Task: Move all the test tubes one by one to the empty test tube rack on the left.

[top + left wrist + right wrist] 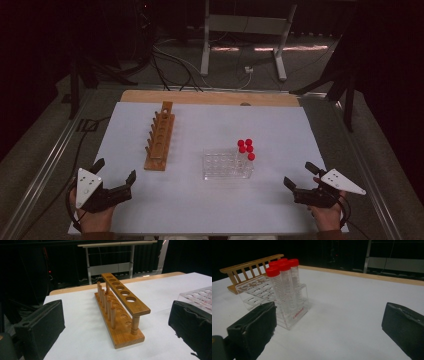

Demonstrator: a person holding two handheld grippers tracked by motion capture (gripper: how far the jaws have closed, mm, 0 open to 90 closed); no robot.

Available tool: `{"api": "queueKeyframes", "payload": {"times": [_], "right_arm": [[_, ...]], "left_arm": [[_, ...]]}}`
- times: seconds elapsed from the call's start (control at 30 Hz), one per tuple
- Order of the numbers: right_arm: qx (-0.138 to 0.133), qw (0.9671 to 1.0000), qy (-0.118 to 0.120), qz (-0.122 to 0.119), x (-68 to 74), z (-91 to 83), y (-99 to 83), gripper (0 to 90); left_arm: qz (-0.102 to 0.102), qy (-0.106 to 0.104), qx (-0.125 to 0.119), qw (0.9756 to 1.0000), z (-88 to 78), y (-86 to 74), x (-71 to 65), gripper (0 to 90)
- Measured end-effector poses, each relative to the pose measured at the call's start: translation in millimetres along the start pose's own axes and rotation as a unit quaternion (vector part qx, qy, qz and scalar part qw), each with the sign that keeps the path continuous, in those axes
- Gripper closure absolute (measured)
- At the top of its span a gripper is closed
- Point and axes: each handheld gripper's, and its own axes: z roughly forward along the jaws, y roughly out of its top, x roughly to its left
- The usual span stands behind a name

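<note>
A wooden tube rack (160, 143) with a row of empty holes stands left of centre on the white sheet; it is also ahead in the left gripper view (120, 311). A clear plastic rack (227, 164) holds several red-capped tubes (246, 148) at its right end, seen close in the right gripper view (284, 282). My left gripper (114, 172) rests near the front left corner, open and holding nothing. Open too, my right gripper (301, 175) sits at the front right with bare jaws.
The white sheet (210, 125) covers a wooden table whose far edge (210, 97) shows. Beyond it stand a metal table frame (245, 35) and floor cables (175, 65). Metal rails run along both table sides.
</note>
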Motion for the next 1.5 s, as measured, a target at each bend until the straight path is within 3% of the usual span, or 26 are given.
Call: {"api": "queueKeyframes", "payload": {"times": [0.4, 0.53, 0.87, 1.5], "right_arm": [[-0.001, 1.0000, 0.005, 0.008, 2.7, -1.5, 12.6, 0.0], [0.006, 0.9999, 0.010, 0.004, 6.8, 0.6, 18.0, 0.0], [0.037, 0.9986, 0.038, -0.006, 21.5, 24.5, 28.6, 0.2], [0.039, 0.9961, 0.078, -0.013, 41.0, 56.0, 41.9, 4.6]], "left_arm": [[-0.001, 0.012, 0.009, 0.9999, 0.0, -2.8, 3.4, 1.2], [-0.012, 0.009, 0.012, 0.9998, 1.1, -3.8, 3.0, 1.2], [-0.017, 0.011, 0.020, 0.9996, 3.4, -7.8, 3.9, 1.3], [-0.005, 0.014, 0.030, 0.9994, 6.4, -8.7, -1.0, 0.6]]}}
